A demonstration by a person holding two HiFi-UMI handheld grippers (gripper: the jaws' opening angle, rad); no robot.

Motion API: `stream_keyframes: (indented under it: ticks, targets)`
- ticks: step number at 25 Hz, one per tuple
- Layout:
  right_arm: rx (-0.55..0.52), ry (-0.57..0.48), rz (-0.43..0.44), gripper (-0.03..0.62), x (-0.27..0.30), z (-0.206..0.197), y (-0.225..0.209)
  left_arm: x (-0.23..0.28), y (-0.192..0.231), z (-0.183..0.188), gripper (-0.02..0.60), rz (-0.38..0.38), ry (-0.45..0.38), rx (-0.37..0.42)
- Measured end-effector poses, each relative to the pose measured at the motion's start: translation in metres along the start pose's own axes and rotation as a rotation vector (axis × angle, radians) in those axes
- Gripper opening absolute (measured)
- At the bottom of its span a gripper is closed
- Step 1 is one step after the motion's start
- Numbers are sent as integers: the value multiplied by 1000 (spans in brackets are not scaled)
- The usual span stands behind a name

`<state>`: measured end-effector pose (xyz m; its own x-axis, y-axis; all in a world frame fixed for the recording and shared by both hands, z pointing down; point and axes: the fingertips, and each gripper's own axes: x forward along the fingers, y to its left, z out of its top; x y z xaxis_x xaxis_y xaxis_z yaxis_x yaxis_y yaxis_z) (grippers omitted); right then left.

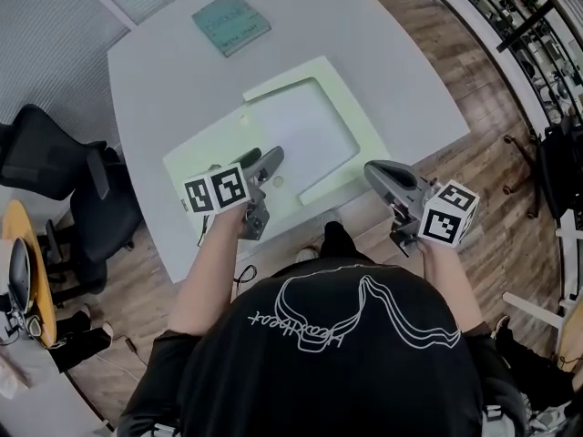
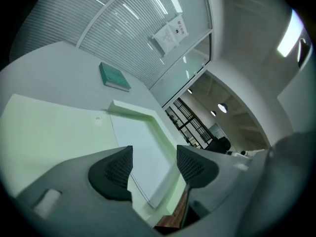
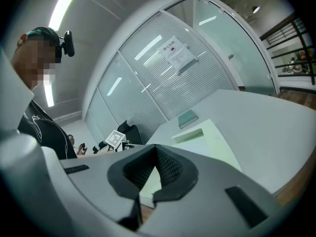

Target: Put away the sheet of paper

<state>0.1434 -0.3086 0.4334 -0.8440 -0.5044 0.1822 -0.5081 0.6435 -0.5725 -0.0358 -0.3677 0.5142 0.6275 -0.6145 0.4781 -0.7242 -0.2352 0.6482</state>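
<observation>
A white sheet of paper [image 1: 305, 126] [image 2: 136, 142] lies inside a pale green folder [image 1: 205, 148] [image 2: 49, 132] [image 3: 210, 132] on the white table [image 1: 383, 53]. The folder's flap stands folded along the sheet's far and right edges. My left gripper [image 1: 271, 159] [image 2: 154, 157] hangs over the folder's near part, jaws open and nothing between them; the sheet shows through the gap. My right gripper [image 1: 373, 169] [image 3: 155, 152] is off the table's near right corner, above the floor, shut and empty.
A teal book [image 1: 230, 23] [image 2: 114, 77] [image 3: 187, 117] lies at the table's far end. Black office chairs [image 1: 64, 171] stand left of the table. Wood floor [image 1: 492, 162] and a shelving rack [image 1: 537, 25] are to the right. Glass partition walls rise beyond the table.
</observation>
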Motion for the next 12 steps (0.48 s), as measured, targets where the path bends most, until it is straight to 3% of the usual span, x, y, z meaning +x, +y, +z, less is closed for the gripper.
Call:
stream_keyframes:
  ticks: [4, 7, 8, 12]
  targets:
    - [-82, -5, 44, 9, 0, 15, 41, -49, -39, 7, 234, -82, -38, 126]
    - [-159, -15, 86, 9, 3, 14, 88, -100, -68, 3, 66, -132, -78, 281]
    - [-187, -18, 99, 9, 5, 9, 107, -120, -75, -2, 37, -147, -93, 335]
    - [-274, -22, 148, 9, 13, 0, 162, -177, -111, -20, 22, -238, -115, 498]
